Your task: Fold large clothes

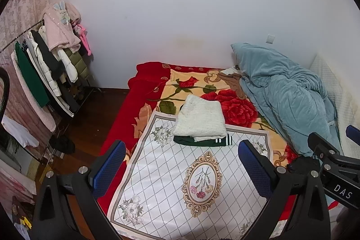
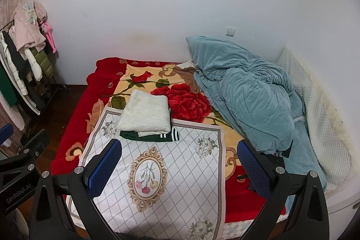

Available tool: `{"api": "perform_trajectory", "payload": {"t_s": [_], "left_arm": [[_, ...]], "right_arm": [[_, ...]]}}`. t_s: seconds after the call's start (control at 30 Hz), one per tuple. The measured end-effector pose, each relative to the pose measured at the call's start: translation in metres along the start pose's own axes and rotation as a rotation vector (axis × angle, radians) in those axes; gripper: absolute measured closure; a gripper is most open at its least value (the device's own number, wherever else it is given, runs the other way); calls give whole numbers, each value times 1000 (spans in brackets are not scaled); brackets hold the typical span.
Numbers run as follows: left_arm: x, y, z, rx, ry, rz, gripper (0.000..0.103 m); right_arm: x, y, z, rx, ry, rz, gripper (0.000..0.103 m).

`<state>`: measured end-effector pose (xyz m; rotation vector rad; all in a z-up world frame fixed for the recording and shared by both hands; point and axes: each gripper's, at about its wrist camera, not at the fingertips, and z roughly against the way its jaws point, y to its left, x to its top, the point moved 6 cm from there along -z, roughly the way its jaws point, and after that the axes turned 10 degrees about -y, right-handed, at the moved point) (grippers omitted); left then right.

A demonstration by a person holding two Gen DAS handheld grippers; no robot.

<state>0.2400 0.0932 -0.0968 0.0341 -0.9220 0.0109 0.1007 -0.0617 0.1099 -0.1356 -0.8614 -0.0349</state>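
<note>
A folded white fuzzy garment (image 1: 200,119) (image 2: 145,115) lies on top of a folded dark green garment with white stripes (image 1: 203,141) (image 2: 150,137). Both rest at the far end of a white diamond-patterned mat (image 1: 171,186) (image 2: 180,172) spread on the bed. My left gripper (image 1: 182,168) is open and empty, held above the mat's near part. My right gripper (image 2: 180,165) is open and empty, also above the mat. The right gripper also shows at the right edge of the left wrist view (image 1: 333,156).
The bed has a red floral blanket (image 1: 227,105) (image 2: 184,102). A crumpled blue-green duvet (image 1: 285,93) (image 2: 245,93) lies along its right side. A clothes rack with hanging coats (image 1: 49,64) (image 2: 20,64) stands at the left by the wall, over a dark wood floor (image 1: 94,118).
</note>
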Motion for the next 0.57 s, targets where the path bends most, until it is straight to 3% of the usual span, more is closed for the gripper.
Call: {"api": "perform_trajectory", "payload": {"t_s": [0.57], "left_arm": [[0, -1, 10, 1, -19, -6, 1]], "right_arm": [[-5, 0, 6, -6, -3, -7, 0]]}}
